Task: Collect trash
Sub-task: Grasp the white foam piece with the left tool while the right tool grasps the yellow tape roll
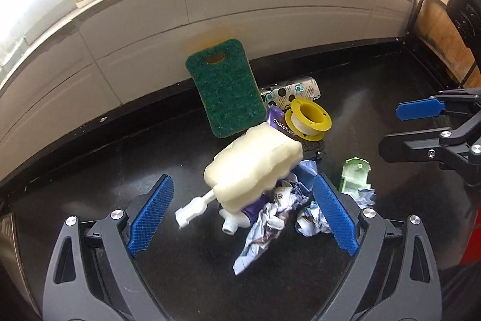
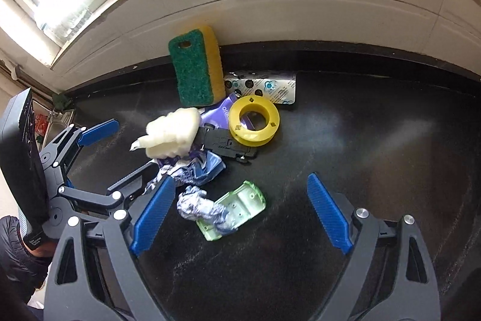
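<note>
Left wrist: left tongs [image 1: 242, 209] spread and empty over the wrappers [image 1: 270, 215] on the tabletop [image 1: 90, 170]; white sponge [image 1: 255, 167] lies on top, its stub handle pointing near-left
Risk: closing may catch the sponge, not trash
Right wrist: right tongs [image 2: 240, 212] spread and empty around a foil wad [image 2: 195, 205] touching the green case [image 2: 237, 209]; case's long axis runs near-left to far-right
Risk: wad may slip

A home kitchen: scouring sponge [image 1: 225, 88] on black counter [image 1: 375, 98], tiled backsplash [image 1: 270, 17].
</note>
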`<state>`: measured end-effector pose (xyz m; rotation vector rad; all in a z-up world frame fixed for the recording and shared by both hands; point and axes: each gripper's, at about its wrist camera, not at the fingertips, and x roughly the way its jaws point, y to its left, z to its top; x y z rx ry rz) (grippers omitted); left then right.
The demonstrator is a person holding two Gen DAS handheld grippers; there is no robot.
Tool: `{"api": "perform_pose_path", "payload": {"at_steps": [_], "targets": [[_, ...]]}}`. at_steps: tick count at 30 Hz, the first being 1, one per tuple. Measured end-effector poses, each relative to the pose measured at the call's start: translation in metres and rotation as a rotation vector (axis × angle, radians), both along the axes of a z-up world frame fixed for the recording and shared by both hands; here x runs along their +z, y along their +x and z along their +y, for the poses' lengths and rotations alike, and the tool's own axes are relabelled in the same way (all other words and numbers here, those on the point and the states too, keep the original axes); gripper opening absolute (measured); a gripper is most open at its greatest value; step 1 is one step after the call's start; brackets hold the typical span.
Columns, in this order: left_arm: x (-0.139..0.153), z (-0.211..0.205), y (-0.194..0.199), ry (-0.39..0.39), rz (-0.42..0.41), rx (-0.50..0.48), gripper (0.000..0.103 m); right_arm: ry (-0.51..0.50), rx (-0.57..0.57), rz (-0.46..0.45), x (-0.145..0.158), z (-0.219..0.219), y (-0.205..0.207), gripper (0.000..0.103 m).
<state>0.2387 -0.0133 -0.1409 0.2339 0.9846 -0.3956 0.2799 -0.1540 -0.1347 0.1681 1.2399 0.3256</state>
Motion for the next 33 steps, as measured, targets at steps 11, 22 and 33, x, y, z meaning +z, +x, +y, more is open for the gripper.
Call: {"api": "perform_pose_path", "payload": {"at_steps": [11, 22, 33], "targets": [[-0.041, -0.002, 0.036, -0.052, 0.072, -0.022, 0.090, -0.015, 0.008, 0.117, -0.064, 0.004, 0.067, 0.080], [-0.036, -0.005, 0.033, -0.101, 0.127, 0.002, 0.047, -0.038, 0.038, 0.064, -0.056, 0.013, 0.066, 0.055], [0.028, 0.015, -0.023, -0.075, 0.045, 0.166, 0.045, -0.053, 0.027, -0.059, 0.010, 0.001, 0.006, 0.055]]}}
